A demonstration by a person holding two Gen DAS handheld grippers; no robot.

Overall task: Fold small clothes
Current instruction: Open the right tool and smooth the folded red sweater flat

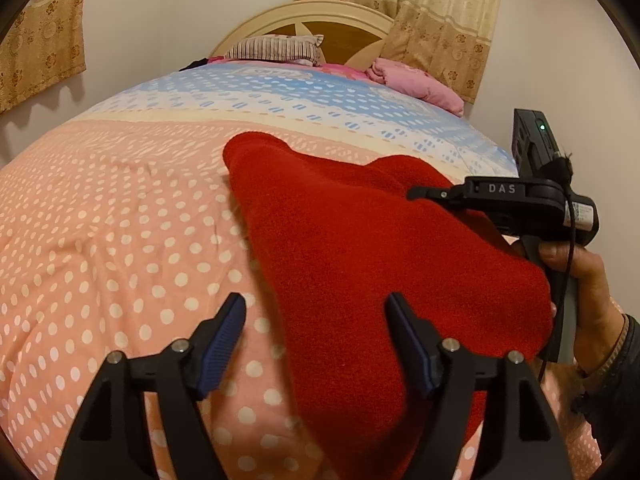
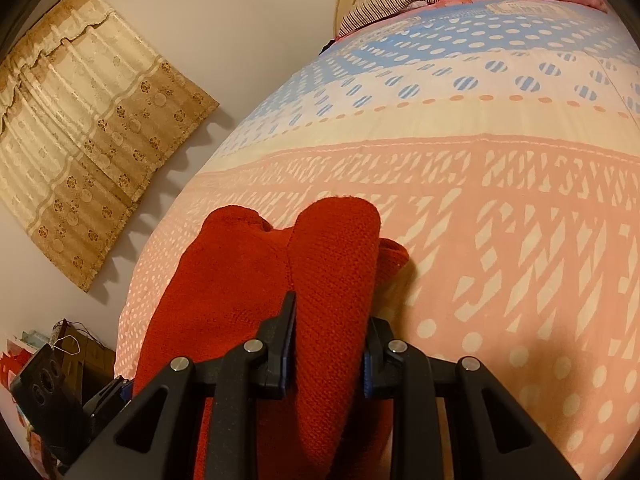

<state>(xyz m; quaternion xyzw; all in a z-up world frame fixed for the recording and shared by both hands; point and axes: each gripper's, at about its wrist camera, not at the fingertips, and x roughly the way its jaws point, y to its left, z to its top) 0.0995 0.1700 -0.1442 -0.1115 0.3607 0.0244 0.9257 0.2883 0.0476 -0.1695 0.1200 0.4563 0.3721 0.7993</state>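
A red knit garment (image 1: 360, 248) lies on the pink polka-dot bedspread (image 1: 100, 240). My left gripper (image 1: 316, 312) is open, its blue pads apart over the garment's near left edge, holding nothing. My right gripper (image 2: 330, 320) is shut on a thick fold of the red garment (image 2: 336, 248), which bulges up between the jaws. The right gripper also shows in the left wrist view (image 1: 424, 194), pinching the garment's right side. The left gripper's body shows at the lower left of the right wrist view (image 2: 52, 400).
The bed's cream headboard (image 1: 304, 16) and a striped pillow (image 1: 276, 48) are at the far end, with a pink blanket (image 1: 416, 80) on the right. Curtains (image 2: 80, 128) hang on the wall. Clutter (image 2: 24, 352) sits beside the bed.
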